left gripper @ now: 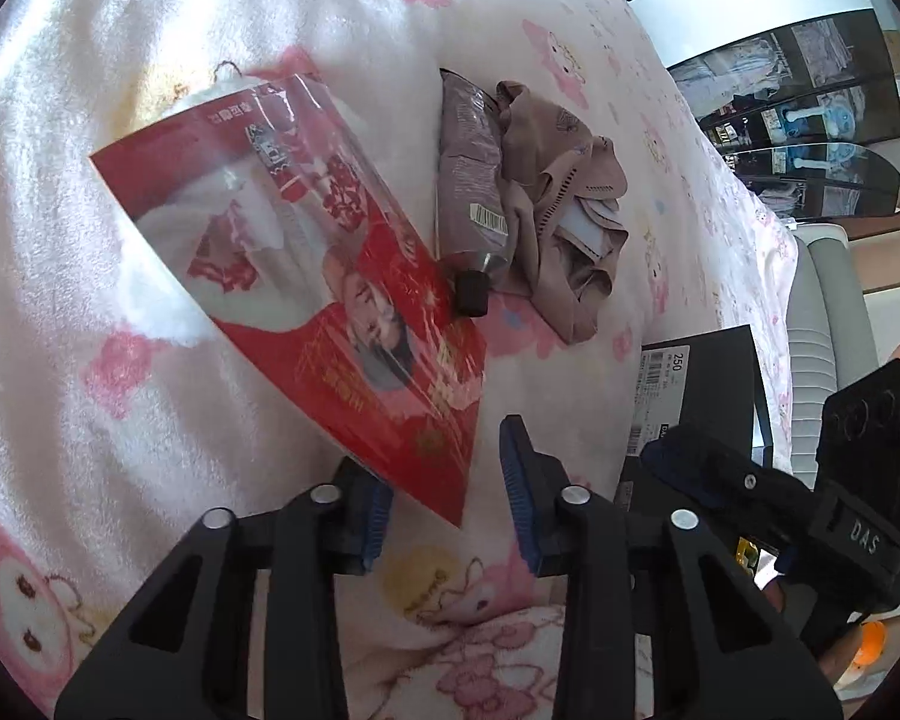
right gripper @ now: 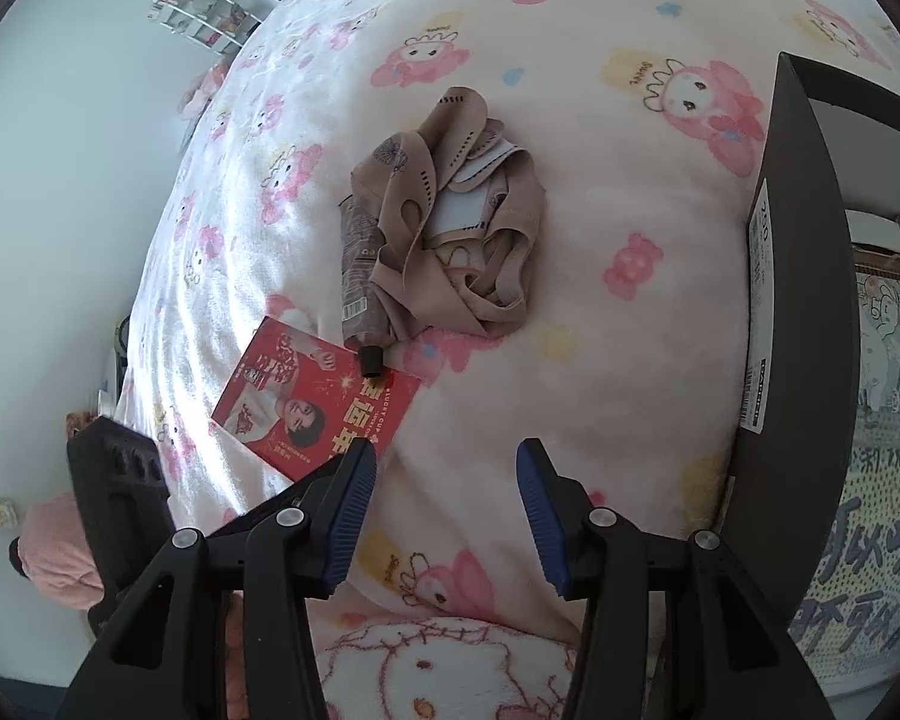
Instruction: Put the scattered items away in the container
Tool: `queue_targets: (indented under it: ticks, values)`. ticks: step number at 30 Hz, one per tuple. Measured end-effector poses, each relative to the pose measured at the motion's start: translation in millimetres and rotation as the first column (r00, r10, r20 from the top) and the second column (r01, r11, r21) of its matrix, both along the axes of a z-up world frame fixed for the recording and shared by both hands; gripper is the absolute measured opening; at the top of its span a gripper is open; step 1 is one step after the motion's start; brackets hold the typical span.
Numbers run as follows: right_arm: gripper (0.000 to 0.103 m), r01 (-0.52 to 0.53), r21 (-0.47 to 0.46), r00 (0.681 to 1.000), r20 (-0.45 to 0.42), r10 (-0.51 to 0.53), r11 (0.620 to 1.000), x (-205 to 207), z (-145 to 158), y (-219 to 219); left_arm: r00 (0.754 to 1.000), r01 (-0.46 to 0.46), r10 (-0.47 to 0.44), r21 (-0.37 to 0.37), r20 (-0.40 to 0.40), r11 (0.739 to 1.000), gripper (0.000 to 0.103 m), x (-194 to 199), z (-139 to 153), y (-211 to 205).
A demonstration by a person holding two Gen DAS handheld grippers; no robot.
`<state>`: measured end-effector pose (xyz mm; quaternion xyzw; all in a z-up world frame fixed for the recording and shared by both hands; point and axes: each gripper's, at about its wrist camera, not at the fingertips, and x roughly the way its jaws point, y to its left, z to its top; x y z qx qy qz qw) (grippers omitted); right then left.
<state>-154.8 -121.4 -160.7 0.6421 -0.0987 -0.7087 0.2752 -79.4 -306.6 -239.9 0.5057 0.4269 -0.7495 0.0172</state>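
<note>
Both fingers (left gripper: 447, 492) (right gripper: 447, 510) gape empty; tube (right gripper: 360, 276) overlaps red packet (right gripper: 306, 402), beside crumpled cloth (right gripper: 450, 216)

On the patterned bedding: one flat red printed packet (right gripper: 312, 402), centre left; one mauve squeeze tube with black cap (right gripper: 360, 276), centre; one crumpled beige cloth garment (right gripper: 450, 228), centre; one black box (right gripper: 804, 300), right edge.

White blanket (right gripper: 600, 228) with pink cartoon characters, yellow patches. Red packet (left gripper: 330, 276), clear window, gold print. Mauve-grey tube (left gripper: 468, 180), black cap (left gripper: 471, 294). Beige cloth (right gripper: 450, 228), dotted trim. Black box (right gripper: 804, 276), white label.
</note>
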Motion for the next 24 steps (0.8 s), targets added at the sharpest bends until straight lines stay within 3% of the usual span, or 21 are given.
queue_targets:
  ticks: [2,6,8,9,10,12,19,22,24]
  values:
    - [0.045,-0.011,0.011,1.0,-0.01,0.011,1.0,2,1,-2,1.0,0.02,-0.019,0.008,-0.005,1.0,0.006,-2,6,6]
    - [0.045,-0.007,0.014,1.0,-0.001,0.007,1.0,3,2,-3,0.996,0.081,-0.082,-0.02,-0.03,0.997,0.007,6,29,22]
    - [0.045,-0.02,0.007,1.0,-0.004,0.02,1.0,5,4,-7,0.995,0.093,-0.092,0.019,-0.039,0.995,0.012,14,32,23]
    - [0.045,-0.028,0.012,1.0,-0.004,0.028,1.0,6,2,-9,0.995,0.091,-0.09,0.022,-0.037,0.996,0.023,18,32,22]
    - [0.045,-0.036,0.018,0.999,-0.001,0.036,0.999,6,-1,-14,0.996,0.08,-0.08,0.002,-0.026,0.997,0.028,22,32,21]
    - [0.045,-0.037,0.024,0.999,0.02,0.037,0.999,5,-8,-19,0.998,0.066,-0.065,-0.081,0.008,0.995,0.028,28,31,18]
    - [0.045,-0.075,0.021,0.994,0.083,0.073,0.997,11,-25,-29,0.999,-0.049,0.052,-0.14,0.017,0.989,0.028,29,24,-18]
    - [0.045,-0.099,0.036,0.991,0.09,0.096,0.994,20,-26,-28,0.998,-0.047,0.05,-0.074,0.034,0.996,0.028,25,7,-21]
    - [0.045,-0.087,0.042,0.992,0.099,0.082,0.995,20,-29,-20,0.998,-0.024,0.025,-0.006,0.05,1.0,0.021,19,-9,-15]
